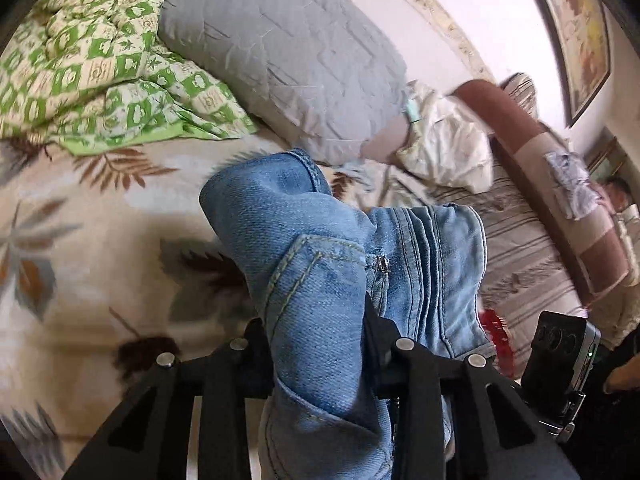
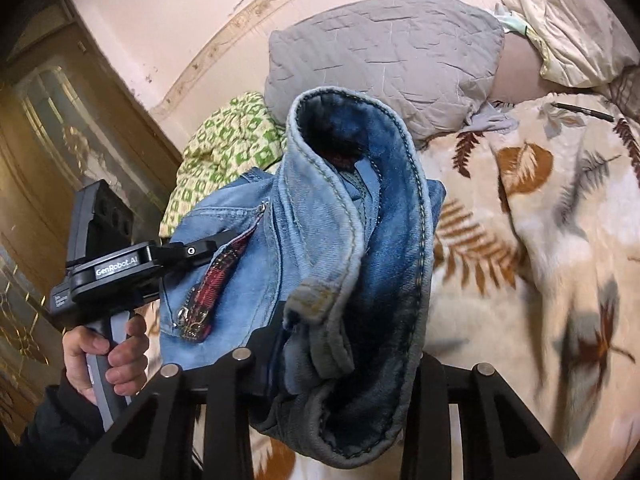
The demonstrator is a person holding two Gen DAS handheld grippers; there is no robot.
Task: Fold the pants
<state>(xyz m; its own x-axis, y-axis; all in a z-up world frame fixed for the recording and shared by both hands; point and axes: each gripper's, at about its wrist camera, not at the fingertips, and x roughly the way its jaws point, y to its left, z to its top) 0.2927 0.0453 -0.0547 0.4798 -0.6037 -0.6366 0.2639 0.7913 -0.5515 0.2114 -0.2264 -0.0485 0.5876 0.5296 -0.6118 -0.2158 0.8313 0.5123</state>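
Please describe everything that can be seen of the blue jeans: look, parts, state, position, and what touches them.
The light blue denim jeans are bunched and lifted above the leaf-patterned bed blanket. The left tool and the right tool each clamp a thick fold of them. Visible parts are pale stitched seams, a darker inner side at the rolled, hemmed edge, a small metal zipper pull and a red plaid lining strip. The fabric looks heavy, worn and faded. How much of them still lies on the bed cannot be told.

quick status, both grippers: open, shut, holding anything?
Left gripper: shut on the jeans, bunched denim between the jaws.
Right gripper: shut on the jeans, at a thick rolled edge.
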